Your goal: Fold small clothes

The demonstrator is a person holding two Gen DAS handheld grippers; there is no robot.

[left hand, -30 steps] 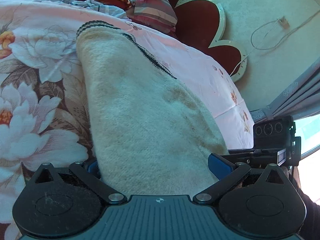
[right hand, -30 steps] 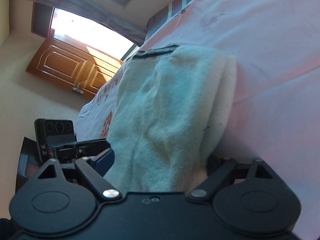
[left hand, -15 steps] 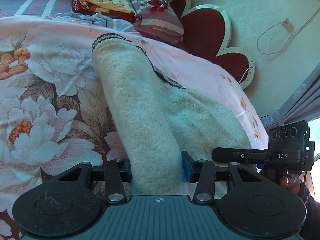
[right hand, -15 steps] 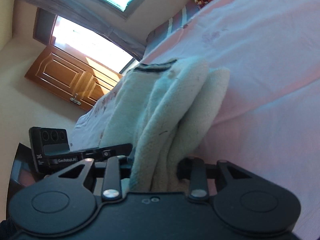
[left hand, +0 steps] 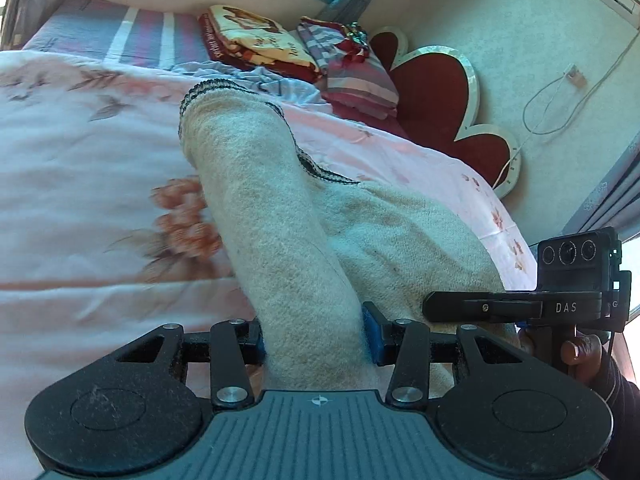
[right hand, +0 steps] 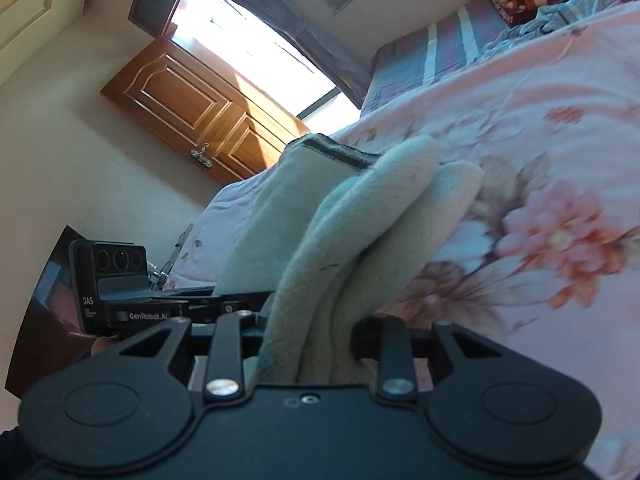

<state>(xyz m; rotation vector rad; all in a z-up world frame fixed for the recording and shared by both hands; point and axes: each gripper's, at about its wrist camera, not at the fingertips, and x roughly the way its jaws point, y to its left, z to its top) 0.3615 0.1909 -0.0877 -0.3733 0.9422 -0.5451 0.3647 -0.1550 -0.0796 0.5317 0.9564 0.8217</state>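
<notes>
A cream fleece garment [left hand: 276, 208] with a dark striped hem lies bunched on the pink floral bedspread [left hand: 80, 168]. My left gripper [left hand: 314, 340] is shut on its near edge, the cloth pinched between the blue pads and raised off the bed. In the right wrist view my right gripper [right hand: 308, 336] is shut on another bunched part of the same garment [right hand: 360, 216], which stands up in folds. The right gripper also shows in the left wrist view [left hand: 520, 308], close at the right. The left gripper shows in the right wrist view [right hand: 132, 312], at the left.
Folded blankets and clothes [left hand: 256, 40] are piled at the bed's far end beside a red heart-shaped headboard [left hand: 436, 92]. A cable [left hand: 560, 104] hangs on the wall. A wooden door [right hand: 200, 108] and a bright window stand beyond the bed's left side.
Both grippers closed on the garment from open and have lifted it. The cloth has gathered into a narrow raised ridge, and both cameras have tilted upward toward the far end of the bed.
</notes>
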